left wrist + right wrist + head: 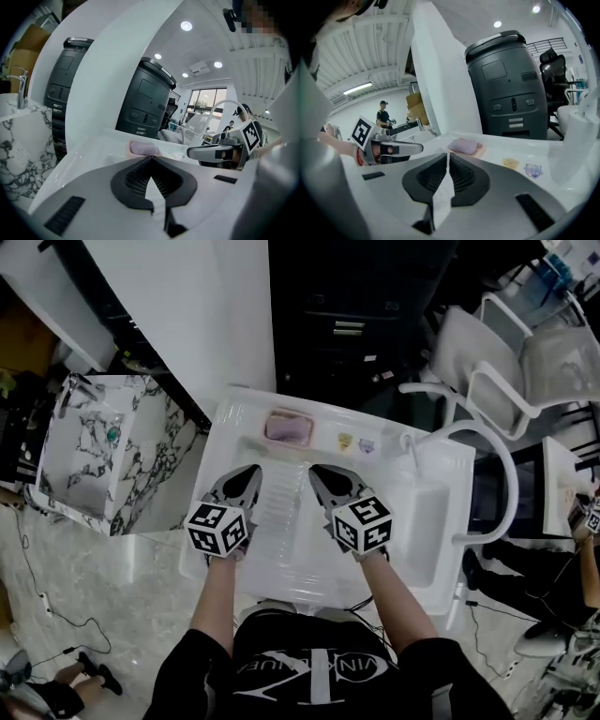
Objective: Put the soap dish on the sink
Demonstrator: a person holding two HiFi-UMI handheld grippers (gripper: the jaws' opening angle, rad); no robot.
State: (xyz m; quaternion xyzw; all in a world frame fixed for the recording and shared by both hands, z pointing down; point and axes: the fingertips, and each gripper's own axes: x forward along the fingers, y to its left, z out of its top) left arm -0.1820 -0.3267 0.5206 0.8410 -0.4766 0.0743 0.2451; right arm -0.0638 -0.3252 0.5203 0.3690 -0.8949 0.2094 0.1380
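A pale pink soap dish (pixel 288 427) holding a lilac bar rests on the back ledge of the white sink (pixel 441 474). It shows ahead of the jaws in the left gripper view (pixel 144 148) and in the right gripper view (pixel 464 146). My left gripper (pixel 251 472) and right gripper (pixel 319 472) hover side by side over the ribbed basin, short of the dish. Both are shut with nothing in them; the tips meet in each gripper's own view, left gripper (pixel 151 158), right gripper (pixel 447 154). Each sees the other: right gripper (pixel 220 151), left gripper (pixel 393 147).
Two small stickers (pixel 356 442) lie on the ledge right of the dish. A curved white faucet (pixel 497 460) arches over the sink's right side. A marble-patterned sink (pixel 94 446) stands to the left, a dark cabinet (pixel 356 324) behind, white chairs (pixel 506 362) at back right.
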